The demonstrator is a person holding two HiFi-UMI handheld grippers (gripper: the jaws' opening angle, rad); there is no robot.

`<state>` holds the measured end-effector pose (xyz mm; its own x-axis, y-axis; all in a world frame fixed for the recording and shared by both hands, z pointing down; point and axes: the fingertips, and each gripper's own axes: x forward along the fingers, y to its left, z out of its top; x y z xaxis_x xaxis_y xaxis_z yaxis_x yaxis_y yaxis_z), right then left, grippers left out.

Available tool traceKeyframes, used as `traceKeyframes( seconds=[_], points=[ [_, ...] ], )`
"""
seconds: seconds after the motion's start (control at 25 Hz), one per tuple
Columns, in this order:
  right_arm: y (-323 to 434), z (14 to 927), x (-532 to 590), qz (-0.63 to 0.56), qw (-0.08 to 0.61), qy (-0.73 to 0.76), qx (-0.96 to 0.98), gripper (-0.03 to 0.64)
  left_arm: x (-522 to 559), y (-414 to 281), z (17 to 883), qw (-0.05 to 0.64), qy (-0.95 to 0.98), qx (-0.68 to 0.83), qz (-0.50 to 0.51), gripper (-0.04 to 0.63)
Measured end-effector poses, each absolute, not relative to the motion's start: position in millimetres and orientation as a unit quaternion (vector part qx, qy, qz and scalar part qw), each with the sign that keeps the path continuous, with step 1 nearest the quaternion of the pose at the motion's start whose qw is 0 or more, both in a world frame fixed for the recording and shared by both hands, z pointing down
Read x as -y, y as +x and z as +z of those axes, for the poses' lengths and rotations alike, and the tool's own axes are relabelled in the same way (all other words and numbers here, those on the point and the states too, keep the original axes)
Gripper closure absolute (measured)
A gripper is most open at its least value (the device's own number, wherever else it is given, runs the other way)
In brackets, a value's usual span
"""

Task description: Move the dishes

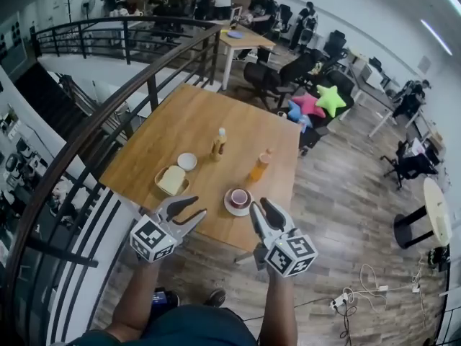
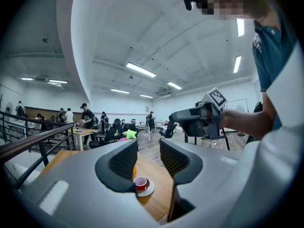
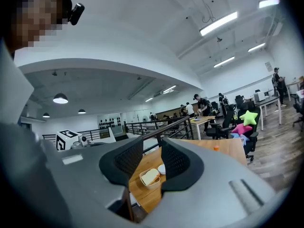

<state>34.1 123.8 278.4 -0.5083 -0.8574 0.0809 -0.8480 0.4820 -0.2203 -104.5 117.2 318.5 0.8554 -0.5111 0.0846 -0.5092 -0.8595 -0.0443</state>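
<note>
**Both tongs released; dishes not yet taken up**

The left tongs [image 2: 148,159] were found with jaws apart and nothing between them; the red cup [image 2: 140,182] on its saucer [image 2: 148,191] was sighted through the gap, well beyond. The right tongs [image 3: 152,160] were likewise found released and empty, short of the surface's near edge.

All dishes were found on the surface [image 1: 189,117]. The cup and saucer lay close to the near edge, a bowl holding a pale slice [image 1: 172,180] to their left, and a small white bowl [image 1: 187,161] behind that.

The cup was judged loose on its saucer. A tilted lift by the rim could slide it off, and the floor lies just past the edge. A yellow bottle [image 1: 218,144] and an orange bottle [image 1: 261,166], both upright, were judged liable to be toppled by a careless reach.

The wooden surface was noted beside a dark railing [image 1: 108,107], in an open office with chairs, star cushions [image 1: 330,99] and people at a far table.
</note>
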Motion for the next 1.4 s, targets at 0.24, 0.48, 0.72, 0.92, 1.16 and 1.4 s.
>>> traceKeyframes(
  seconds=[0.24,0.48,0.72,0.92,1.16,1.4],
  points=[
    [53,275,-102,-0.120,0.027,-0.467,-0.875,0.514,-106,-87,314,0.015,-0.954,-0.294,-0.056,0.457],
    [87,277,-102,-0.125,0.036,-0.456,-0.880,0.514,-106,-55,312,0.020,-0.950,-0.305,-0.066,0.457],
    [114,289,-97,-0.143,0.043,-0.469,-0.870,0.514,-97,-31,316,0.016,-0.953,-0.291,-0.077,0.456],
    [136,297,-94,-0.154,0.044,-0.491,-0.856,0.514,-83,-8,321,0.010,-0.960,-0.266,-0.083,0.456],
    [165,299,-78,-0.150,0.037,-0.533,-0.832,0.514,-48,28,321,0.012,-0.974,-0.216,-0.067,0.456],
    [170,291,-63,-0.139,0.039,-0.568,-0.811,0.514,-24,40,318,0.018,-0.983,-0.172,-0.056,0.456]
  ],
)
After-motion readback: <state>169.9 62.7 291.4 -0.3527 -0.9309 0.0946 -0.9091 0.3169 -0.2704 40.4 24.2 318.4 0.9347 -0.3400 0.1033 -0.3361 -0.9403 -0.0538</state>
